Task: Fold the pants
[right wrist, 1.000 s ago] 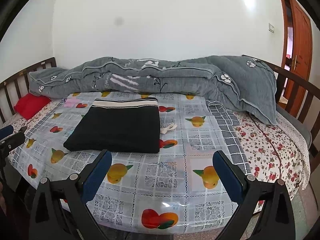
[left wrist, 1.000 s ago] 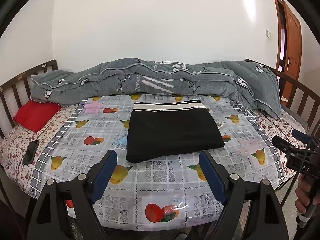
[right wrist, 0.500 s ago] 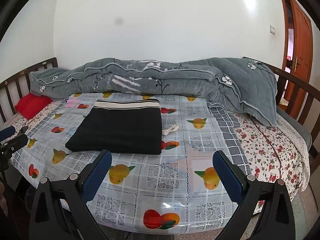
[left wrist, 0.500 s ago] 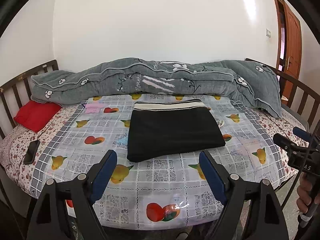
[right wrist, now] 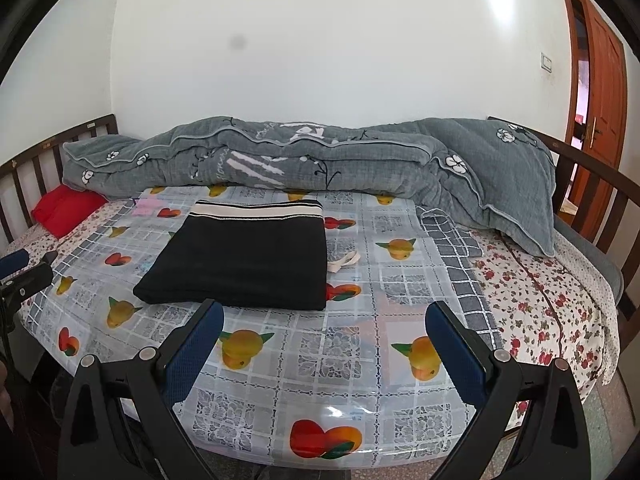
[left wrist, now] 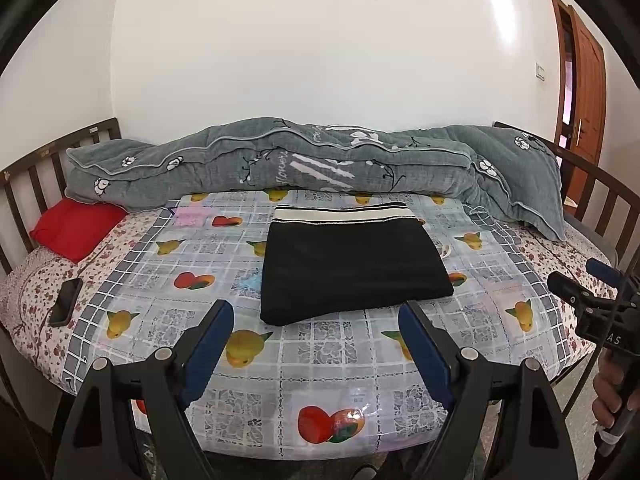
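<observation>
The pants [left wrist: 352,268] are lying folded into a neat rectangle on the bed [left wrist: 320,360], just beyond both sets of fingers. The left gripper [left wrist: 316,344] and right gripper [right wrist: 320,344] are hovering spread apart and empty, likely because folding looks finished.

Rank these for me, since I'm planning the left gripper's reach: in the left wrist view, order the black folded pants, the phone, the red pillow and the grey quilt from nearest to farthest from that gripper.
1. Black folded pants, just ahead of the open left gripper, centre of the bed.
2. Phone, off to the left edge.
3. Red pillow, far left corner.
4. Grey quilt, along the back wall.
</observation>
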Demonstrator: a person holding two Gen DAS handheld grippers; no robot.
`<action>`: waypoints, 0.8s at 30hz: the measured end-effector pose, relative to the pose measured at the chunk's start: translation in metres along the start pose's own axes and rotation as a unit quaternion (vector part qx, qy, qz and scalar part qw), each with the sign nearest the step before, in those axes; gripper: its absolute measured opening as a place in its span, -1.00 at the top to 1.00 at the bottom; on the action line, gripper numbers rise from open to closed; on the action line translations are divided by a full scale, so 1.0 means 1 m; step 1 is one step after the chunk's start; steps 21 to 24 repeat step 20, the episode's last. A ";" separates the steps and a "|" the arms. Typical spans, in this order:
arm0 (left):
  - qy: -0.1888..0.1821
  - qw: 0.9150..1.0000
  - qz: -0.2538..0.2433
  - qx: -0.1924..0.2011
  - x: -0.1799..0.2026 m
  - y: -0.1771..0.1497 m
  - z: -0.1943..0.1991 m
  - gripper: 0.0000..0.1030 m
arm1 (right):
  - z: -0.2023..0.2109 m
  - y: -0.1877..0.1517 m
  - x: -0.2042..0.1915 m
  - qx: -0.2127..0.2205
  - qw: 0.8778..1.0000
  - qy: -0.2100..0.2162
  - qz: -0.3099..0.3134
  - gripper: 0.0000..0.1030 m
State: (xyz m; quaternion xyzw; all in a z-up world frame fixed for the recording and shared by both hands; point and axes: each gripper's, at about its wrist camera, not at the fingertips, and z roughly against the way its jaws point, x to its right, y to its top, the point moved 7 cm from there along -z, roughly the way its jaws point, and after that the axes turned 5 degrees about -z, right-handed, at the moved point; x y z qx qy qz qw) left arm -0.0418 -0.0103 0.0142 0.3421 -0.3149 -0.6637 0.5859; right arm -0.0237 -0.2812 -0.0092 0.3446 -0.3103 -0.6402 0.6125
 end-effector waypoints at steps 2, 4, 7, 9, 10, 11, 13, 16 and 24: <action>-0.003 1.000 0.002 0.000 0.001 0.000 0.000 -0.63 | 0.000 0.000 0.000 0.000 1.000 0.001 0.000 -0.93; -0.002 1.000 0.001 0.000 0.002 0.000 -0.001 -0.63 | 0.000 0.000 0.000 0.000 1.000 0.000 -0.001 -0.93; -0.001 1.000 0.002 0.000 0.002 0.000 -0.001 -0.63 | 0.000 0.000 0.000 0.000 1.000 0.001 0.000 -0.93; -0.003 1.000 0.001 0.001 0.001 0.001 -0.001 -0.63 | 0.000 0.000 0.000 -0.001 1.000 0.000 0.000 -0.93; -0.003 1.000 0.001 0.001 0.001 0.001 -0.002 -0.64 | 0.000 0.000 0.000 -0.001 1.000 0.001 0.000 -0.93; -0.003 1.000 0.001 0.002 0.002 0.001 -0.002 -0.64 | -0.001 0.000 0.000 -0.001 1.000 0.002 0.000 -0.93; -0.005 1.000 0.000 0.002 0.003 0.001 -0.003 -0.64 | -0.001 -0.001 0.000 -0.001 1.000 0.003 0.000 -0.93; 0.003 1.000 -0.004 0.001 0.005 0.002 -0.005 -0.64 | -0.001 -0.001 0.000 0.000 1.000 0.003 -0.001 -0.93; -0.007 1.000 0.002 0.010 0.005 0.006 -0.006 -0.64 | -0.003 0.000 0.000 0.000 1.000 0.009 -0.005 -0.93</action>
